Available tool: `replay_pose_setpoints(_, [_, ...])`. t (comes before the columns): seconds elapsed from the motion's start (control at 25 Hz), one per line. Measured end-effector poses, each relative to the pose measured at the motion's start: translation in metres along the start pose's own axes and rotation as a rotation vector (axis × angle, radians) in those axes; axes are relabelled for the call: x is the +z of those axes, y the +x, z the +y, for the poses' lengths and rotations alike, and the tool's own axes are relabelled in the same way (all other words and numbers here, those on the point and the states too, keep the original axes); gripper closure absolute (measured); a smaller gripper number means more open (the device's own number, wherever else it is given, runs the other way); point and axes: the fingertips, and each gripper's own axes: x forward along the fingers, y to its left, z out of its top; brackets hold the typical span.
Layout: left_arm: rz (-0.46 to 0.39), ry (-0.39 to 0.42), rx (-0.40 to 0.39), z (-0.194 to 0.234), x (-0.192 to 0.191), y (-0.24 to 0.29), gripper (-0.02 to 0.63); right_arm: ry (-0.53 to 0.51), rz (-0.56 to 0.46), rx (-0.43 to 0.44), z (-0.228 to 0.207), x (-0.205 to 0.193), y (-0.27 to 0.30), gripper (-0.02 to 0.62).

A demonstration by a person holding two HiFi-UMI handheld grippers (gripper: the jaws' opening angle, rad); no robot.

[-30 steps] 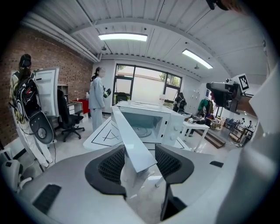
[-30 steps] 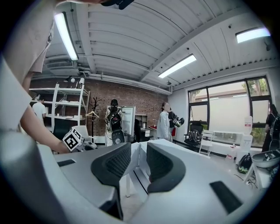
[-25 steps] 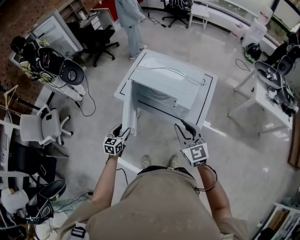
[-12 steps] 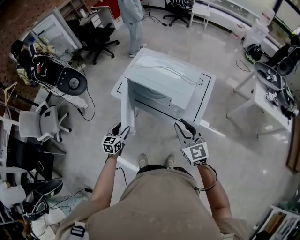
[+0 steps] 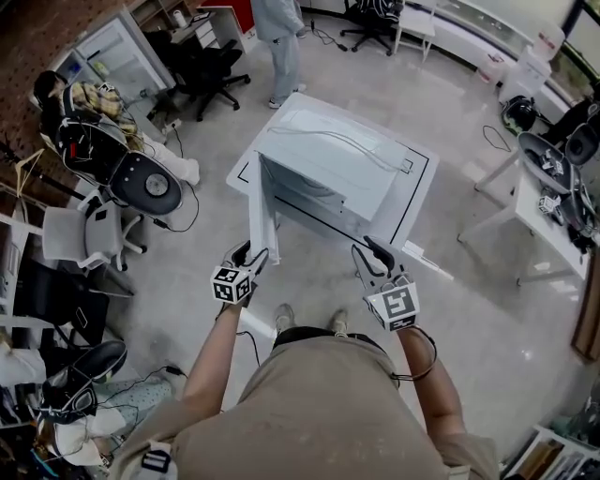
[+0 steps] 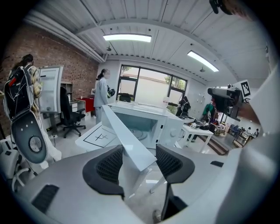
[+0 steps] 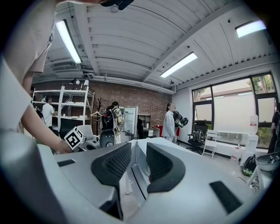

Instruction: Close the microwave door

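Note:
A white microwave stands on a low white table straight ahead of me. Its door is swung open towards me on the left side. My left gripper is open at the door's outer edge. In the left gripper view the door runs between the two fingers of that gripper, with the microwave's cavity behind. My right gripper is open and empty, held in front of the microwave's right front corner. In the right gripper view the microwave shows through the gap of that gripper.
A person stands beyond the table. Black office chairs are at the back left and a white chair and other seats crowd the left. A white desk with gear stands at the right. Bare floor surrounds the table.
Both grippers hold nearly the same places, the left still at the door's edge. The head view has shifted slightly, so the room sits a little lower in frame.

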Motion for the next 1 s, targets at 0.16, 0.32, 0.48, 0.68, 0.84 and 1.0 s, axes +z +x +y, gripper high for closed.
replay_pose_setpoints(0.16, [0.010,0.000,-0.005,-0.005,0.001,0.003,0.377,0.001,0.001,0.014,0.000,-0.001,0.003,0.486])
replay_pose_setpoints(0.32, [0.029,0.021,-0.023,-0.014,0.003,0.010,0.377,0.003,0.002,0.022,0.000,-0.005,0.005,0.486])
replay_pose_setpoints(0.48, [0.035,0.036,-0.042,-0.025,0.004,0.015,0.377,0.007,-0.006,0.023,0.000,-0.005,0.002,0.486])
replay_pose_setpoints(0.68, [0.044,0.050,-0.083,-0.039,0.008,0.026,0.377,0.017,-0.006,0.007,-0.004,-0.007,-0.003,0.486])
replay_pose_setpoints(0.84, [0.047,0.053,-0.107,-0.045,0.011,0.033,0.373,0.023,0.000,-0.012,-0.006,-0.009,-0.007,0.486])
replay_pose_setpoints(1.0, [0.055,0.067,-0.127,-0.054,0.013,0.037,0.373,0.030,0.001,-0.025,-0.008,-0.010,-0.010,0.486])
